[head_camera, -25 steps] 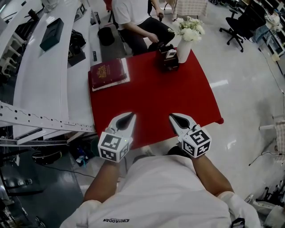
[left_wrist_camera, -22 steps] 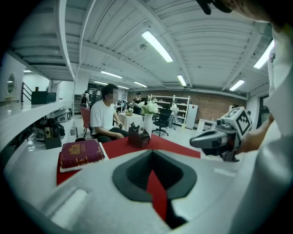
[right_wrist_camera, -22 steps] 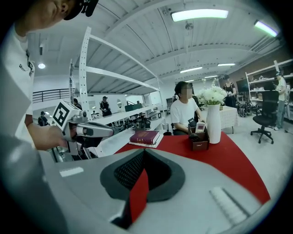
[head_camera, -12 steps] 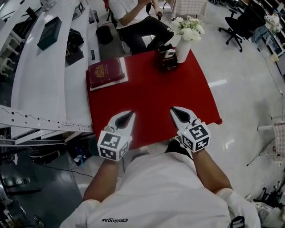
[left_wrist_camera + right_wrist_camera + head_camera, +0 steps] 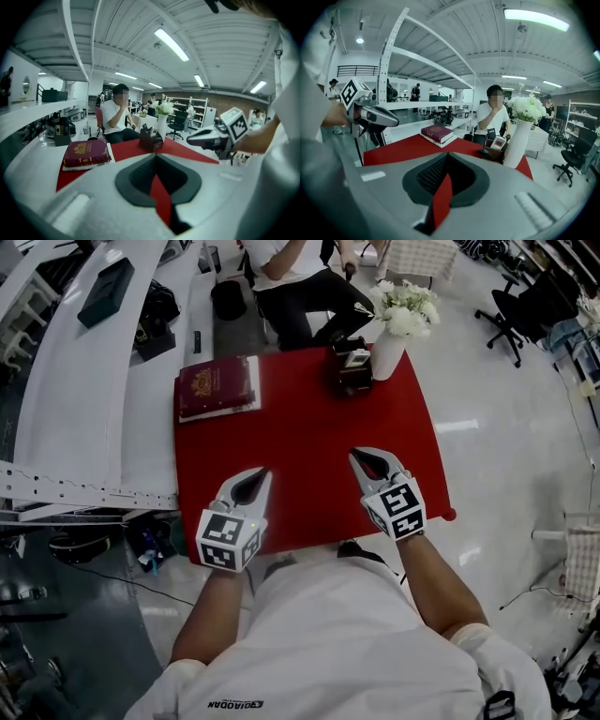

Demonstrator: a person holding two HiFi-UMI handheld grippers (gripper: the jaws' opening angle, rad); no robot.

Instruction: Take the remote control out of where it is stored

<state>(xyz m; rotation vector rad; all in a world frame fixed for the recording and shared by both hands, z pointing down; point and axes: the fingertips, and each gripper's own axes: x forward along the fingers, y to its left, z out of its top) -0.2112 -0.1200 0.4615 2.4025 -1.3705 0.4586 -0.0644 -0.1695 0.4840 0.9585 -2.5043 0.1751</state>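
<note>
A dark holder box [image 5: 353,367] stands at the far edge of the red table [image 5: 300,442], beside a white vase [image 5: 386,348]. The remote control [image 5: 357,357] sticks up out of it, light face showing. My left gripper [image 5: 263,472] hovers over the table's near left, jaws together and empty. My right gripper [image 5: 354,455] hangs over the near right, also shut with nothing held. Both point toward the far edge, well short of the holder. In the right gripper view the holder [image 5: 493,151] with the remote [image 5: 498,142] lies ahead to the right.
A dark red book [image 5: 216,386] on white papers lies at the table's far left corner. A seated person [image 5: 300,277] is just beyond the holder. White curved shelving [image 5: 84,381] runs along the left. The vase holds white flowers [image 5: 405,306].
Both grippers have moved forward over the red table toward its far edge, the right one further and with a roll. The jaws stayed together.
</note>
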